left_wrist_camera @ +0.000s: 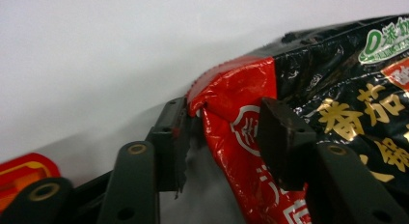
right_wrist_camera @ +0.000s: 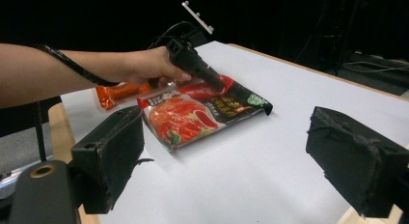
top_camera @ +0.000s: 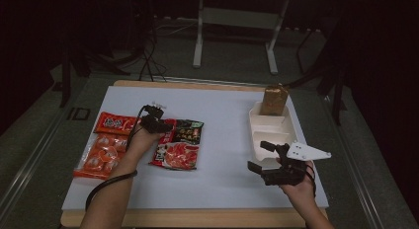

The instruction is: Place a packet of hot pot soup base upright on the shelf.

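- High view: left gripper down at the far left corner of the red and black sauce packet, which lies flat on the white desk near the middle; two orange snack bags, one beyond the other, just to its left; right gripper hovering at the near end of the white tray, jaws wide, nothing between them; brown carton upright in the tray's far compartment; other compartments bare, so probably most of the loading left to do
- Left gripper view: jaws astride the packet's crumpled red corner, one pad on each side and apparently pressing it; packet not lifted, its body on the desk; judged to be a grasp just made, with lift and carry to come
- Right gripper view: own jaws far apart and empty over bare desk; farther off, hand and left gripper bearing down on the packet, an orange bag behind it
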Action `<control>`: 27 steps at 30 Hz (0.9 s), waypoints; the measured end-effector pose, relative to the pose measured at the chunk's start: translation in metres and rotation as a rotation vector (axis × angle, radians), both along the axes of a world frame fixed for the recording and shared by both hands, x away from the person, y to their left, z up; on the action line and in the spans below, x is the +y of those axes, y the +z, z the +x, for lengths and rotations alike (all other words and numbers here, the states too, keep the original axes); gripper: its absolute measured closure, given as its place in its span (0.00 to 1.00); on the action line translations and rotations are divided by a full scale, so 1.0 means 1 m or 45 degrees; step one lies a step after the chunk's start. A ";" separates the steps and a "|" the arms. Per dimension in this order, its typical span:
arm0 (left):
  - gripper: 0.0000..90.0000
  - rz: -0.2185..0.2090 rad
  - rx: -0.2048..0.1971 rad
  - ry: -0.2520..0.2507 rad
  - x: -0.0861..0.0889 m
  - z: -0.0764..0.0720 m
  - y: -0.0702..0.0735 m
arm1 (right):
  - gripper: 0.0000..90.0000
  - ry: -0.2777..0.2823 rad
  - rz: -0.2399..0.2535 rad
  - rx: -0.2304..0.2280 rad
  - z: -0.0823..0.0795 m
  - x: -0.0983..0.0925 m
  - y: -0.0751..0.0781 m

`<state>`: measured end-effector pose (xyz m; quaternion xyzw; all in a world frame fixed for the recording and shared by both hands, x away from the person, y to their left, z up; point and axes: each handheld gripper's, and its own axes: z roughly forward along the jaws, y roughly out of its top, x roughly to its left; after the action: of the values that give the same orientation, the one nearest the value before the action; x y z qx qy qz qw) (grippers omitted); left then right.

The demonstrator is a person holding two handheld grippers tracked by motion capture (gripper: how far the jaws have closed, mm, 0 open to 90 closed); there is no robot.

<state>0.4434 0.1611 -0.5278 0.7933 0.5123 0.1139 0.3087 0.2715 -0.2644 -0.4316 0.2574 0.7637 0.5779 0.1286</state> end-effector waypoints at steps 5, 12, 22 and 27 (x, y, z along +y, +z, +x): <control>0.79 0.082 0.047 -0.022 -0.012 0.001 0.005 | 0.14 0.000 0.000 0.006 0.001 0.000 -0.001; 0.93 0.178 0.003 0.040 -0.025 -0.004 0.007 | 0.14 0.008 0.002 0.007 0.001 0.001 0.000; 0.97 0.112 -0.085 0.055 -0.025 -0.012 0.016 | 0.12 0.016 0.025 0.020 0.002 -0.002 0.001; 0.98 0.094 -0.164 0.026 -0.028 -0.020 0.029 | 0.13 0.005 0.052 -0.034 0.002 -0.005 0.002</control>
<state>0.4234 0.1334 -0.4984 0.7899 0.4948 0.1866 0.3106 0.2740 -0.2696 -0.4292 0.2507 0.7505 0.5969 0.1323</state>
